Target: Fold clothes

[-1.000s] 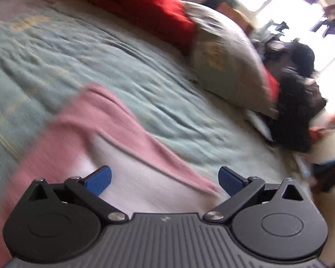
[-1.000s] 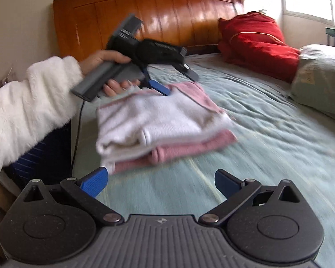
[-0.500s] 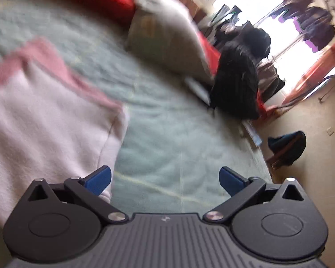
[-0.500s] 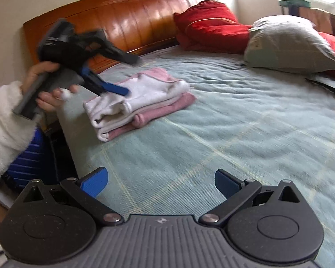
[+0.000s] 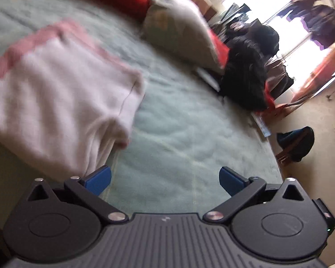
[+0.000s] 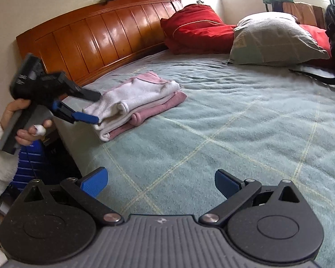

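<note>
Your left hand-held gripper [image 6: 87,106], jaws wide, sits right beside the folded clothes [image 6: 136,102]; the right hand-held gripper [image 6: 160,183], also wide, is far off.

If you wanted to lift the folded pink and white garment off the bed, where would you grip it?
Probably the rounded folded edge of the folded garment, coming in level from the bed's near side: every layer meets there, so open jaws could close over the whole stack.
</note>
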Action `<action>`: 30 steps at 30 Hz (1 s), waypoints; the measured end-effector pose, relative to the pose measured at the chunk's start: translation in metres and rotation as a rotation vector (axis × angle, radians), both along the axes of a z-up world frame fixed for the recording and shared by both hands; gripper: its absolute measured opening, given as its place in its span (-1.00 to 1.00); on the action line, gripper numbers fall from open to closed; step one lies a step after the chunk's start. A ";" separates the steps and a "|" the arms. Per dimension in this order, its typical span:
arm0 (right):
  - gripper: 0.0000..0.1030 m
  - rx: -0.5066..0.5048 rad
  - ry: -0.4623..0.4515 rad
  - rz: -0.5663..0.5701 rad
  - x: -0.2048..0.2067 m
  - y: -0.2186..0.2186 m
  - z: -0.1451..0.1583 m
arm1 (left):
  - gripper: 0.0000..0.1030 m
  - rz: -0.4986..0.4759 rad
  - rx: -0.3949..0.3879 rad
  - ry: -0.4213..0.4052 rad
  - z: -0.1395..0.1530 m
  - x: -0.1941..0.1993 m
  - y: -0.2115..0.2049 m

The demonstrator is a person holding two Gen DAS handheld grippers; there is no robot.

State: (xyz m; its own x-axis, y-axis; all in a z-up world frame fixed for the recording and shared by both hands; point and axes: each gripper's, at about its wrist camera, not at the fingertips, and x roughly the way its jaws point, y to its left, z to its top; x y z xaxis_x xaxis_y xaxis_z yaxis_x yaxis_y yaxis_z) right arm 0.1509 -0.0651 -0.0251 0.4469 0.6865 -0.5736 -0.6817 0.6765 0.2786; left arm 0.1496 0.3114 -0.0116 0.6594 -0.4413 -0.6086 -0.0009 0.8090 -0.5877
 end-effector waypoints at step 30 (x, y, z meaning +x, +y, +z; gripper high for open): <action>1.00 -0.075 0.042 -0.039 -0.003 0.007 -0.007 | 0.98 0.124 0.388 -0.032 -0.004 0.025 -0.060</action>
